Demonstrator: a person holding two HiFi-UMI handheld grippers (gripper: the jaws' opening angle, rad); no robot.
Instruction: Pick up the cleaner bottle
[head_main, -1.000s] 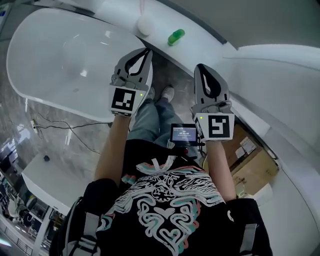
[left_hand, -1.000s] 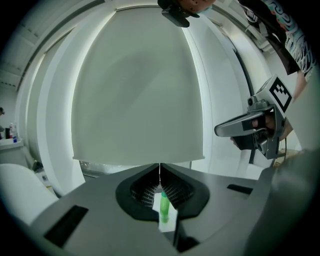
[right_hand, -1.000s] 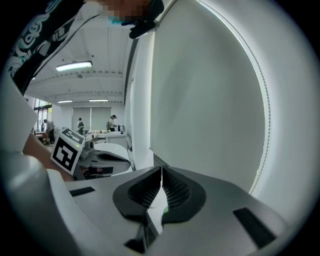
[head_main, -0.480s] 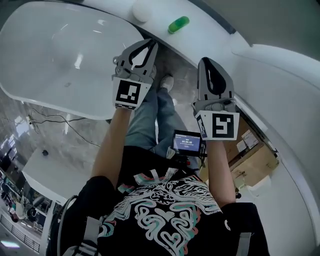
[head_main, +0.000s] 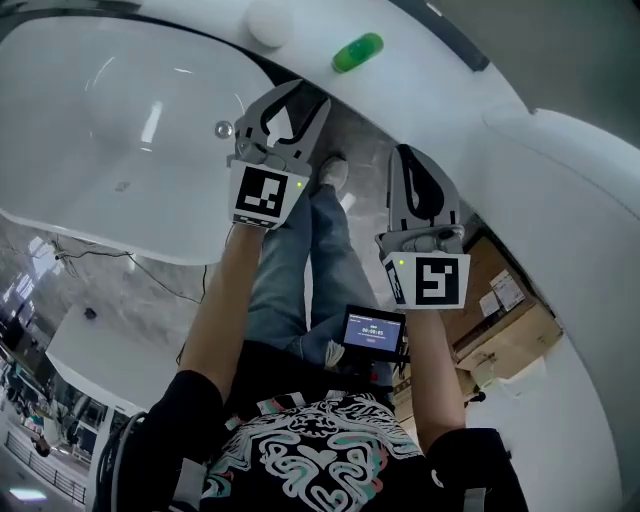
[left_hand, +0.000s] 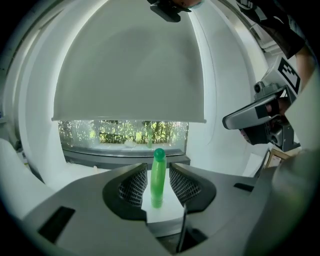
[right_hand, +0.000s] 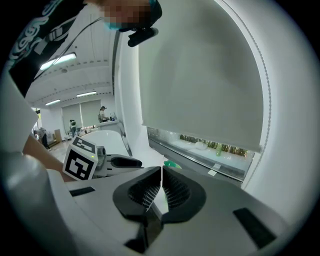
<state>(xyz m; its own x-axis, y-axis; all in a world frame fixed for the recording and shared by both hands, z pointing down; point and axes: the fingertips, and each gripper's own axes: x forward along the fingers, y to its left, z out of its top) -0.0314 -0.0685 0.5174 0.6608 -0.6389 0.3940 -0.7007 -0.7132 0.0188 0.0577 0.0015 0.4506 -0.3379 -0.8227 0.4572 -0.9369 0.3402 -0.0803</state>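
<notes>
**Left fingers opening, bottle ahead on the ledge**

Closest to the body, a small screen (head_main: 372, 328) hangs at the person's waist, behind both grippers. A box (head_main: 505, 325) sits low to the right of the right fingers. Beneath both pairs of fingers runs a strip of marbled floor (head_main: 355, 135), with the person's shoes (head_main: 335, 172) on it.

The left gripper (head_main: 292, 108) and right gripper (head_main: 412, 165) are held side by side and apart, both aimed at the ledge. The left fingertips reach further forward. The tub (head_main: 100, 110) crowds the left fingers, its rounded rim passing close at their left. A curved white wall (head_main: 570, 210) closes in on the right of the right fingers. Straight ahead of both, the way is open.

The left fingers are partly apart and opening, with nothing held. Their own view shows the green bottle (left_hand: 158, 177) upright through the gap, past the tips, with neither pad touching it. The head view confirms clear space between those tips and the bottle, which stands on the white ledge (head_main: 430, 78), ahead and slightly right of them.

The right fingers are closed pad to pad with only a hairline slit between them, and they are empty. A scrap of the bottle's green shows just above their tips.

Only the head view shows a round white object (head_main: 270, 22) on the ledge, left of the bottle. Only the gripper views show the window (left_hand: 122, 134) behind the bottle, under a drawn blind (left_hand: 130, 70).
</notes>
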